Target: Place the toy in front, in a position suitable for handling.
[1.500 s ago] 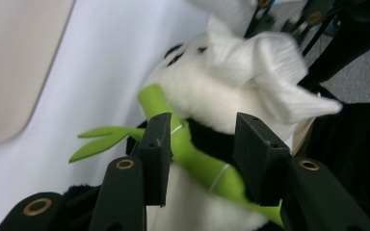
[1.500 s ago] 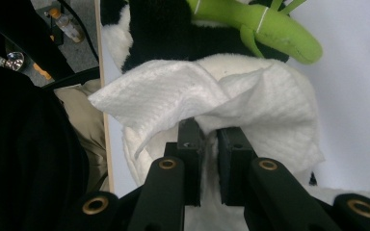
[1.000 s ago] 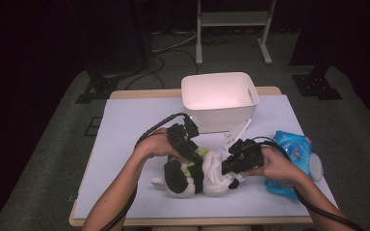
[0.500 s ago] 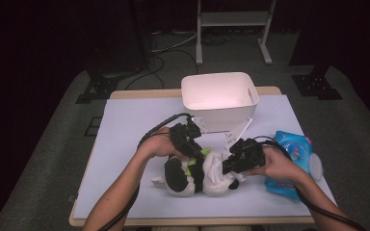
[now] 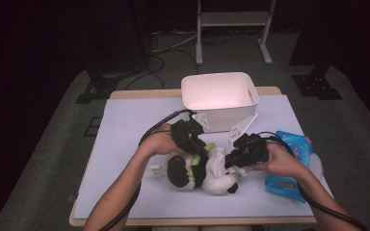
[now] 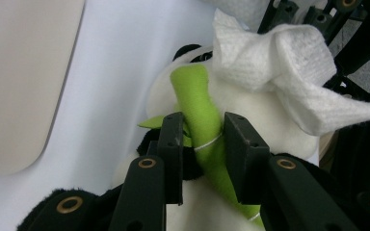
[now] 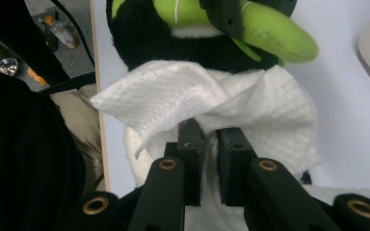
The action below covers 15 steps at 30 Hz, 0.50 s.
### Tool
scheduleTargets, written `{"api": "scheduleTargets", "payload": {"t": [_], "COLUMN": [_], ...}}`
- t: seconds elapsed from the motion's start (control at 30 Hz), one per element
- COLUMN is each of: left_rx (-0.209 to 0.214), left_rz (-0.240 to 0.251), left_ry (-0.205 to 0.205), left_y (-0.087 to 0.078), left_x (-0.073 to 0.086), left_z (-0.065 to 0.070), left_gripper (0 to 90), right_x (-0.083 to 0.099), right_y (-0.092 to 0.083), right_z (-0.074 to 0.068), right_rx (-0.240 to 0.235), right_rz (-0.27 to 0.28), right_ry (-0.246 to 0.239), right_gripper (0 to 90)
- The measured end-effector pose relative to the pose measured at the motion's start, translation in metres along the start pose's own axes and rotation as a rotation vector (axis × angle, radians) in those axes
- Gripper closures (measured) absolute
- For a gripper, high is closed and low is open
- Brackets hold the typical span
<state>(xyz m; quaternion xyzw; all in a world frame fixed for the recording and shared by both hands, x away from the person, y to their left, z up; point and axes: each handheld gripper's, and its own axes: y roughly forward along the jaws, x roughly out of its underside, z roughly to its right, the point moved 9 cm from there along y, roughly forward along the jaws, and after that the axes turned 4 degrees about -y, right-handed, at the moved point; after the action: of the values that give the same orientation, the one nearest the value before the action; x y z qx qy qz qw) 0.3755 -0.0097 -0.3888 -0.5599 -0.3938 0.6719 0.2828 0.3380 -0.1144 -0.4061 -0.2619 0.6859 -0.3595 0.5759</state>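
Observation:
A black-and-white plush panda [image 5: 207, 180] lies on the table's pale cover, with a green felt stalk [image 6: 195, 91] at its chest. My left gripper [image 6: 204, 139] has just been closing on that stalk, and its pads now press on both sides of it. In the high view the left gripper [image 5: 193, 144] sits over the panda's upper body. A white textured wipe [image 7: 173, 96] is draped over the panda's white belly. My right gripper [image 7: 209, 139] is shut on a fold of this wipe and comes in from the right [image 5: 232, 161] in the high view.
A white plastic bin [image 5: 219, 76] stands behind the panda at the table's back. A blue wipes packet [image 5: 289, 166] lies at the right, partly under the right hand. The pale table cover [image 5: 125, 144] is bare at the left. Cables trail from both grippers.
The left gripper has drawn in slightly onto the green stalk. The right gripper, the wipe and the panda have stayed where they were.

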Motion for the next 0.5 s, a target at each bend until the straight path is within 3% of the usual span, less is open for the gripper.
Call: {"api": "scheduleTargets", "payload": {"t": [0.5], "left_rx": [-0.001], "left_rz": [0.047], "left_ry": [0.026], "left_y": [-0.005], "left_x": [-0.012], "left_z": [0.005], "left_gripper": [69.8], "right_x": [-0.006], "right_y": [-0.012], "right_z": [0.007], "right_rx": [0.044], "right_rz": [0.002], "right_ry": [-0.014], "right_gripper": [81.0]}}
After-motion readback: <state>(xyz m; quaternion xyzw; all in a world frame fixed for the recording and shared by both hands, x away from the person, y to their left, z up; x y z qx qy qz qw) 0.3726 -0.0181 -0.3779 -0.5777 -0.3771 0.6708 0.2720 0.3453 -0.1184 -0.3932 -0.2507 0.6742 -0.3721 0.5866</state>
